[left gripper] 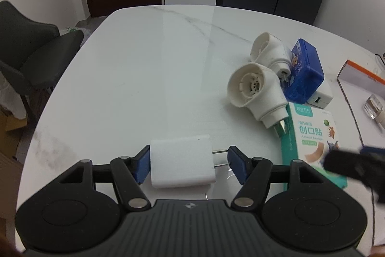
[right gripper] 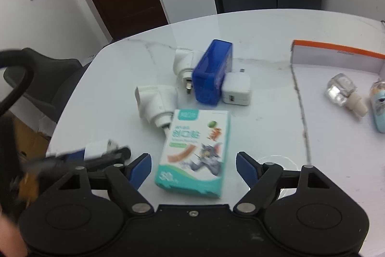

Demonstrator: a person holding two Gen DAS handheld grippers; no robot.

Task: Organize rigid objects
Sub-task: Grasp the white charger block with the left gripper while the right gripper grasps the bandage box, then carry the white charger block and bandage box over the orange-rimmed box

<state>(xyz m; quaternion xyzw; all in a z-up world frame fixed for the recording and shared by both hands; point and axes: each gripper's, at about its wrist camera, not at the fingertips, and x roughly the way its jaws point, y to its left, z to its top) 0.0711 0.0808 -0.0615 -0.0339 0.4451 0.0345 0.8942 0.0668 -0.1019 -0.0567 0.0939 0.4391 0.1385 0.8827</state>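
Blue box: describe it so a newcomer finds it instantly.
On the white table, left of the orange-edged tray, sits a cluster of white plugs. The blue box stands among them, against the USB charger; it is the cluster's only blue item.

Bare table (left gripper: pixel 144 69) left and far; to the right, clustered plug adapters (left gripper: pixel 255 88), blue box (left gripper: pixel 305 69) and bandage box (left gripper: pixel 310 134) block passage.

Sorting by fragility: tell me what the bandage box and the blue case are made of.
Bandage box: printed cardboard by the look, with sharp folded edges and a slight sheen. Blue case: probably hard plastic, glossy and slightly see-through, with rounded moulded corners.
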